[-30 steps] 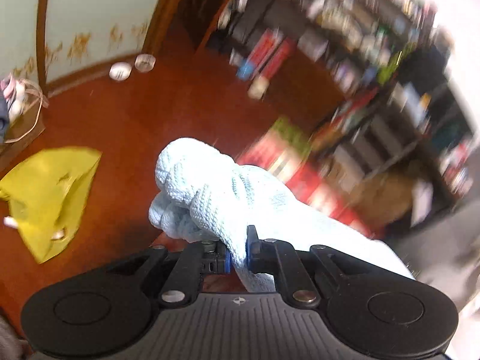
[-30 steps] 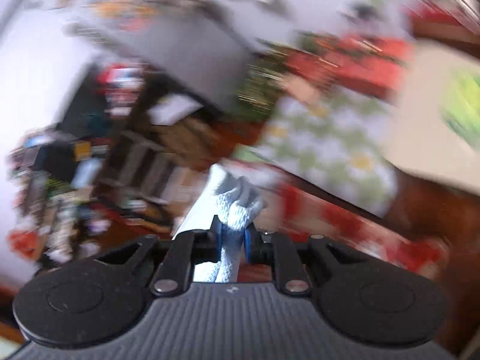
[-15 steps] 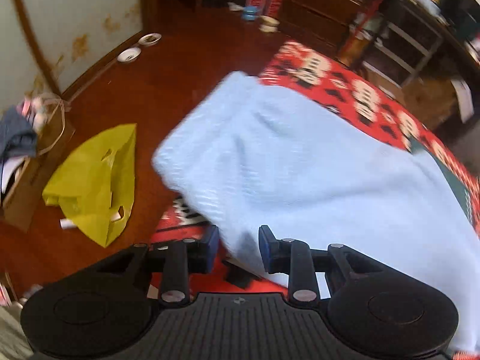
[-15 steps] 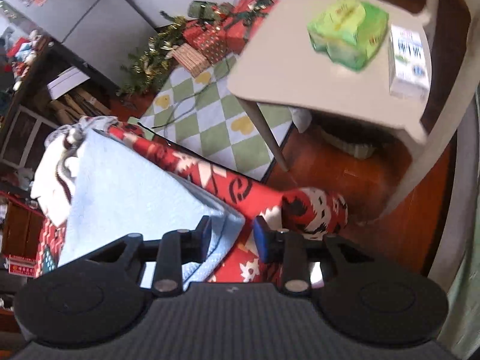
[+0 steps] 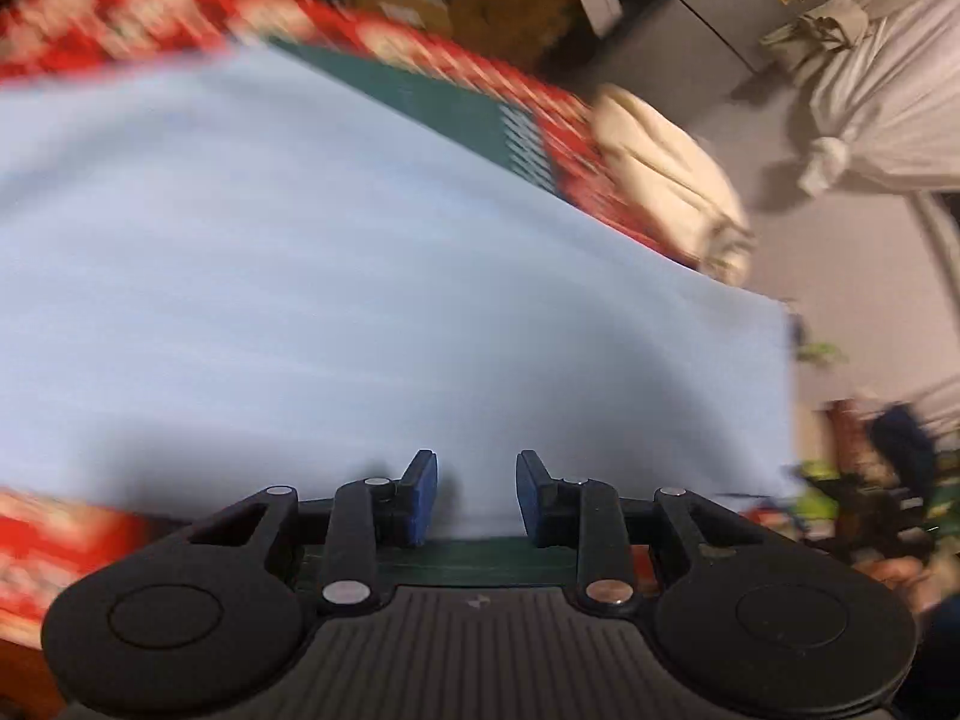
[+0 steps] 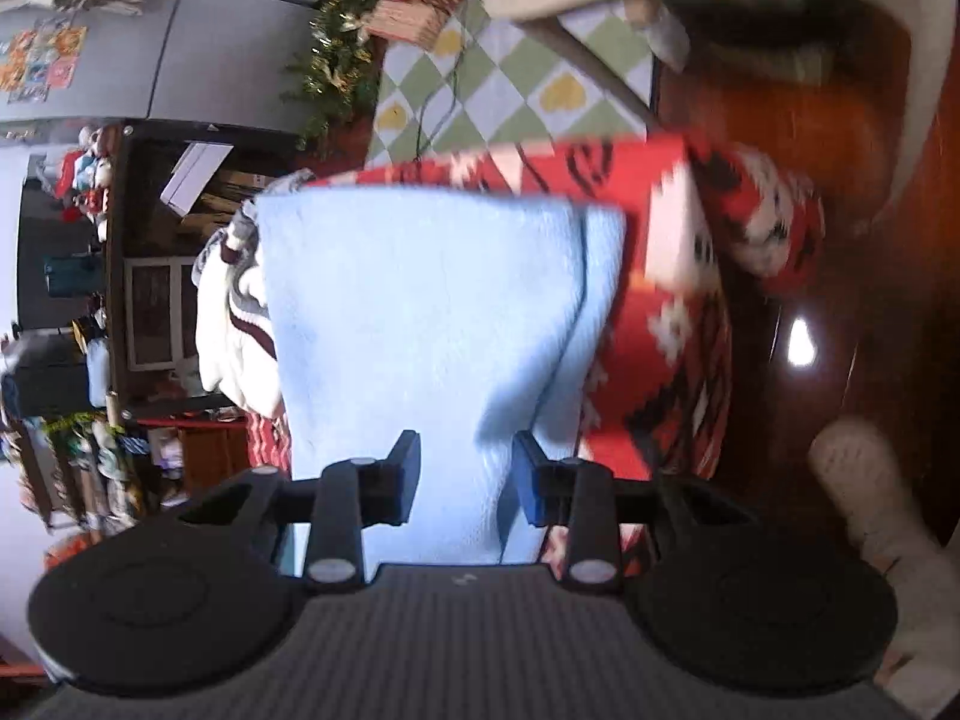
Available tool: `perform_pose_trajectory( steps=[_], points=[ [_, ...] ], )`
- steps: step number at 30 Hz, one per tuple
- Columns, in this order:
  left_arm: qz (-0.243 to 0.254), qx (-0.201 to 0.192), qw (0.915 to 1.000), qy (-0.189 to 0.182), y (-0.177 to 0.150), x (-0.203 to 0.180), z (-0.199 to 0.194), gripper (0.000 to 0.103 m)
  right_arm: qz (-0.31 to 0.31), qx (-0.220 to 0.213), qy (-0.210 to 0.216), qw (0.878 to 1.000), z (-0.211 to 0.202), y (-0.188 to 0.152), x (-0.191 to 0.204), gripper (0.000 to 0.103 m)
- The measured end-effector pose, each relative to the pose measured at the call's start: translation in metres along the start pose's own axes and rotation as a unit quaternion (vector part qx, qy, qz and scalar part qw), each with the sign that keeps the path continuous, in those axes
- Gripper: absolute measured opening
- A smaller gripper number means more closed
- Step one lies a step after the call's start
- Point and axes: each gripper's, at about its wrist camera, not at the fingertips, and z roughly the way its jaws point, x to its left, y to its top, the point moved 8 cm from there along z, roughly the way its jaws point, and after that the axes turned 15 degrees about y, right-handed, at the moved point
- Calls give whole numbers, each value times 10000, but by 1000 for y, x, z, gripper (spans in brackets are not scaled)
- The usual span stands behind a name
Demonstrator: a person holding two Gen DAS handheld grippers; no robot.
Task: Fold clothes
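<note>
In the left wrist view, the left gripper (image 5: 476, 495) sits at the bottom centre of the frame with its blue-padded fingers (image 5: 420, 495) spread apart and nothing between them. A pale blue knitted garment (image 5: 336, 276) fills most of the frame above them, lying flat on a red patterned blanket (image 5: 90, 30), which shows along the top left and at the lower left edge. The picture is motion-blurred. A cream garment (image 5: 666, 180) lies bunched at the blue one's far edge, upper right of centre, and a grey cabinet (image 5: 708, 42) stands in the upper right.

In the right wrist view, the right gripper (image 6: 464, 477) is also at the bottom centre, its fingers likewise parted and empty. The pale blue knitted garment (image 6: 432, 312) occupies the middle of the frame, with a folded edge running down its right side. The red patterned blanket (image 6: 678, 276) lies beneath it, to the right. A white striped garment (image 6: 234, 324) rests against its left edge. A green-and-white checked rug (image 6: 510, 90) shows in the upper centre, and dark wooden floor (image 6: 840, 240) on the right.
</note>
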Motion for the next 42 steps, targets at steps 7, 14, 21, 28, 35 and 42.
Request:
perform_pose_trajectory(
  steps=[7,14,21,28,35,42],
  points=[
    [-564,561,9954,-542,-17,-53,61,28,158,170,262,9994,27,-23,-15,37],
    [-1378,785,9849,-689,-30,-58,77,29,-341,688,346,9964,47,-59,-14,37],
    [-2071,844,9724,-670,-35,-51,85,34,-846,735,34,9937,62,-67,-12,0],
    [-2751,913,9544,-711,-45,-32,85,37,-987,475,-92,9939,24,-61,-9,28],
    [-3087,859,9453,-604,-40,-21,88,35,-1132,249,-238,9930,18,-50,-17,31],
    [-3123,835,9457,-326,-42,-16,86,4,-925,120,-110,9956,14,-49,-6,4]
  ],
)
